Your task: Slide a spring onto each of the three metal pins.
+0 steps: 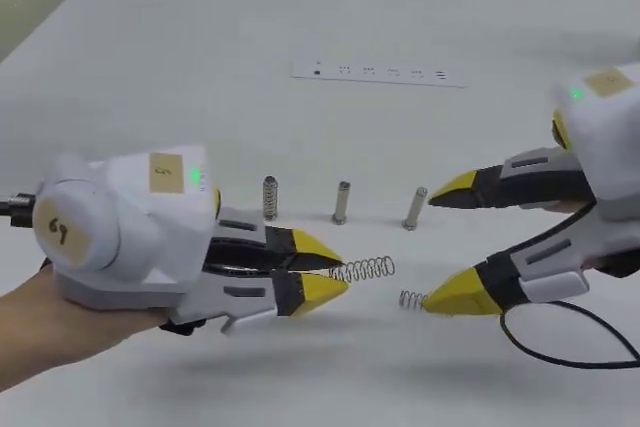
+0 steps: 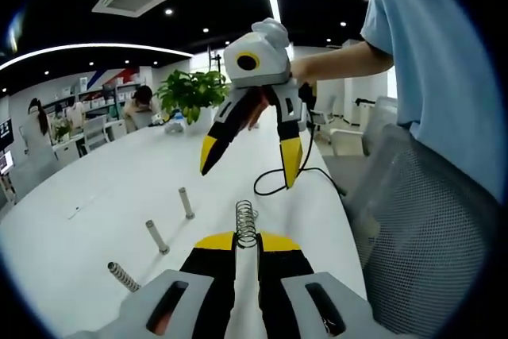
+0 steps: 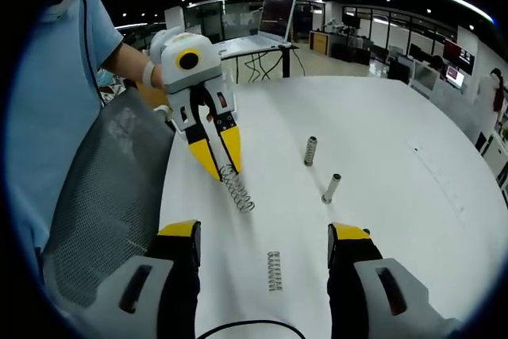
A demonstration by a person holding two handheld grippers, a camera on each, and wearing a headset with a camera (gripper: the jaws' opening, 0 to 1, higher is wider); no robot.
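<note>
The left gripper (image 1: pixel 338 272) has its fingers (image 1: pixel 318 290) closed tight on one end of a spring (image 1: pixel 366 269), which sticks out to the right from the tips. The right gripper (image 1: pixel 432 249) has its fingers (image 1: pixel 455 187) spread wide and holds nothing. A second spring (image 1: pixel 410 299) lies loose on the table (image 1: pixel 200 67), just beside the near fingertip. That makes two springs near the fingers. Just beyond stand three metal pins, upright in a row from left to right. The left pin (image 1: pixel 270 181) wears a third spring (image 1: pixel 270 199), while the middle pin (image 1: pixel 342 202) and right pin (image 1: pixel 415 207) are bare. Open table runs from the row to a white socket strip (image 1: pixel 380 72), well apart on the far side. A black cable (image 1: pixel 570 342) trails near the right gripper.
</note>
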